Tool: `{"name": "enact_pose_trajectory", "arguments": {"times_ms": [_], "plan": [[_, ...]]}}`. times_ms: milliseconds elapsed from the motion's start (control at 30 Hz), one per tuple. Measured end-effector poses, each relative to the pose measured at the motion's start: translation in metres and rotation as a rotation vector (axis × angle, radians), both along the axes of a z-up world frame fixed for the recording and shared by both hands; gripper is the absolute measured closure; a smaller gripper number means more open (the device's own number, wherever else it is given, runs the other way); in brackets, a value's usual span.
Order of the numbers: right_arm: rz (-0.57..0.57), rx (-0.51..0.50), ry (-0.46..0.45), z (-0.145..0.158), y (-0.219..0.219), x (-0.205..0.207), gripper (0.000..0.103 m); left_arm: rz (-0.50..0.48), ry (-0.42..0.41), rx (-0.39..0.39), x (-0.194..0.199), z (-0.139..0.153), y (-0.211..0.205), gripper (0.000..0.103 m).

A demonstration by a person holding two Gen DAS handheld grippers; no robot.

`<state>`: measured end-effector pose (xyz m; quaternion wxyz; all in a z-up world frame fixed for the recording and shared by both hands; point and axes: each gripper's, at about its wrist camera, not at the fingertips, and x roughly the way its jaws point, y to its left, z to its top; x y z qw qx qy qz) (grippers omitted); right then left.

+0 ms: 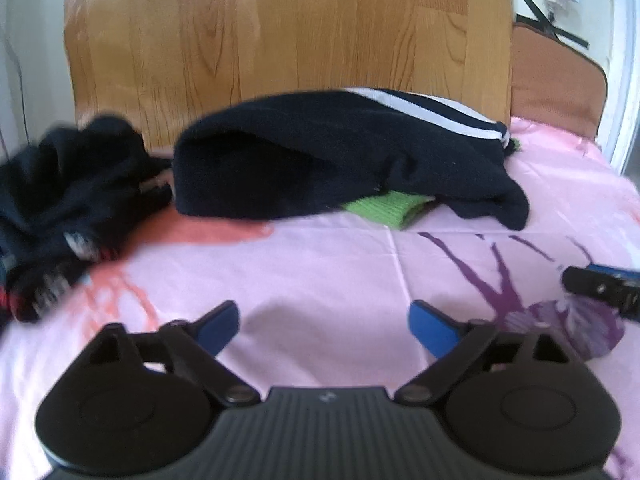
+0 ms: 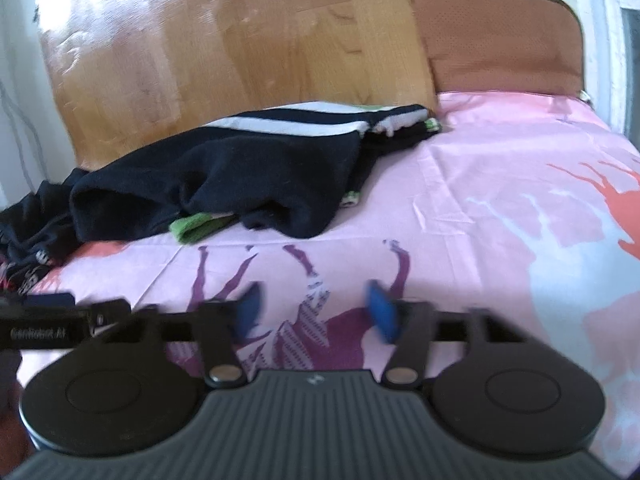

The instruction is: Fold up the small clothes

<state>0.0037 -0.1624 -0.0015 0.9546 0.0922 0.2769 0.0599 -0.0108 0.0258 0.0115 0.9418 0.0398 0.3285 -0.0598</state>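
A dark navy garment with white stripes (image 1: 320, 152) (image 2: 224, 176) lies folded at the back of the pink bed sheet (image 1: 320, 272) (image 2: 480, 208), with a green knit piece (image 1: 384, 206) (image 2: 196, 228) sticking out from under it. My left gripper (image 1: 324, 328) hovers over bare sheet in front of it, jaws wide open, nothing between them. My right gripper (image 2: 314, 308) is also over bare sheet, blue pads (image 2: 382, 310) partly apart and blurred, nothing between them. The right gripper's tip (image 1: 600, 286) shows at the right edge of the left wrist view.
A crumpled pile of dark clothes (image 1: 68, 208) (image 2: 28, 240) lies at the back left. A wooden headboard (image 1: 280, 40) (image 2: 224, 48) stands behind the bed, and a brown cushion (image 1: 556, 92) (image 2: 500, 40) is at the back right. Part of the left gripper (image 2: 52, 320) shows at left.
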Motion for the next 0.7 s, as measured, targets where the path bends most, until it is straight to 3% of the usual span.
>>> {"name": "enact_pose_trajectory", "arguments": {"times_ms": [33,67,200,267,300,333,433,467,567,700], "plan": [[0.016,-0.002,0.003,0.001,0.001,0.001,0.075,-0.012,-0.018,0.02,0.001,0.004,0.001,0.014],[0.035,-0.002,0.004,0.002,0.001,0.002,0.078,-0.022,-0.036,0.032,0.002,0.009,0.001,0.015],[0.102,-0.03,-0.018,0.018,-0.002,0.016,0.076,-0.028,-0.123,0.045,0.012,0.033,0.008,0.015],[0.115,-0.056,-0.033,0.025,-0.004,0.029,0.063,-0.017,-0.155,0.054,0.015,0.042,0.009,0.013],[0.122,-0.067,-0.031,0.027,-0.004,0.039,0.047,-0.011,-0.166,0.056,0.017,0.046,0.01,0.013],[0.131,-0.075,-0.031,0.027,-0.003,0.048,0.038,-0.008,-0.173,0.053,0.018,0.049,0.012,0.013],[0.175,-0.134,-0.035,0.024,0.006,0.077,0.035,-0.001,-0.177,0.052,0.025,0.055,0.016,0.013],[0.184,-0.153,-0.035,0.022,0.009,0.083,0.037,0.001,-0.178,0.055,0.026,0.056,0.016,0.013],[0.247,-0.162,0.012,0.015,0.012,0.106,0.087,0.008,-0.19,0.055,0.031,0.064,0.022,0.013],[0.292,-0.013,-0.049,0.041,-0.006,0.091,0.091,-0.014,-0.208,-0.009,0.036,0.081,0.034,0.013]]}}
